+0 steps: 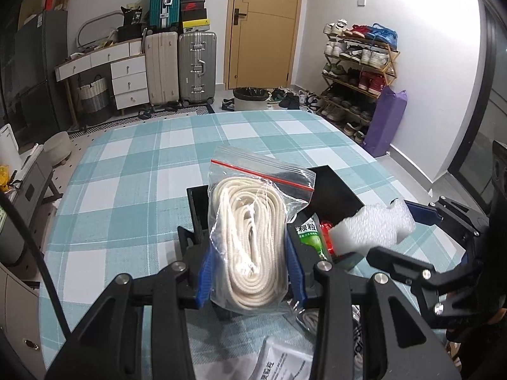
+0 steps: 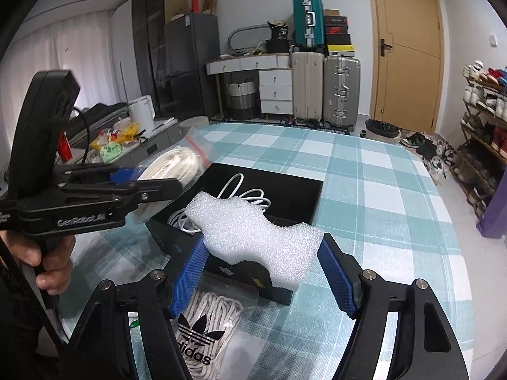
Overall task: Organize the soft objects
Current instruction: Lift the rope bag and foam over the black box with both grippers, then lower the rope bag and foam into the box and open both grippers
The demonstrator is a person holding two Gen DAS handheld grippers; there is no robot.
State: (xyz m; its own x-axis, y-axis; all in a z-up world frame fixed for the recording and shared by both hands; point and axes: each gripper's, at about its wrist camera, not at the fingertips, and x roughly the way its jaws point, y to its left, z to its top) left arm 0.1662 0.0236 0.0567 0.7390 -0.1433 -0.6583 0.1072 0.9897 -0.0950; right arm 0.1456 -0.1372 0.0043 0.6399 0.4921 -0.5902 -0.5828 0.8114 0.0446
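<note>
Left claw (image 1: 248,272) clamped on bagged rope (image 1: 250,237), right claw (image 2: 263,272) clamped on foam block (image 2: 256,237) — both hover over the black box (image 2: 285,190) just ahead; lower each fully inside before releasing, foam beside the white cable (image 2: 240,196).

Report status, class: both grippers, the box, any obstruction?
Left gripper shut on rope bag. Right gripper shut on foam. Both over box. Nothing blocking.
</note>
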